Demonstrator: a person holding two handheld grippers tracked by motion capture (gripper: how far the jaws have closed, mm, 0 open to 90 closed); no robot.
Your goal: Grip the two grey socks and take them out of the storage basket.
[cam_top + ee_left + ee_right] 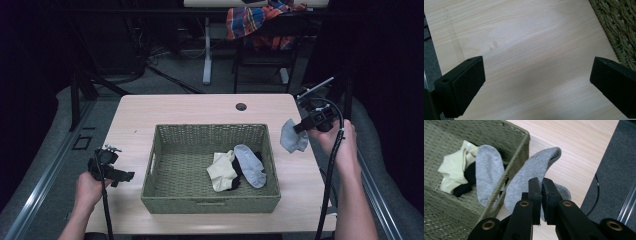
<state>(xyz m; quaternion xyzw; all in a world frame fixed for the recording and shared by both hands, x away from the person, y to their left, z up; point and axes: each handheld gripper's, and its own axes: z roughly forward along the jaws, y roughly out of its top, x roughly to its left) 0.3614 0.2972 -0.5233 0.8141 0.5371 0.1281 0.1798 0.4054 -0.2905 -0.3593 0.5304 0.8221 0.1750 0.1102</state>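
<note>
A green woven basket (210, 202) stands in the middle of the wooden table (200, 107). Inside it lie a grey sock (250, 165), a pale yellow sock (221, 171) and a black sock (235, 183). My right gripper (301, 127) is to the right of the basket, above the table, shut on another grey sock (292, 136), which hangs from its jaws. In the right gripper view that held sock (529, 177) droops beside the basket's right wall (516, 157). My left gripper (125, 176) is open over bare table left of the basket, its pads (467, 85) wide apart.
A round cable hole (241, 106) sits at the table's far edge. A chair draped with plaid cloth (260, 20) stands beyond the table. Grey floor and metal rails run along both sides. Cables trail from both grippers.
</note>
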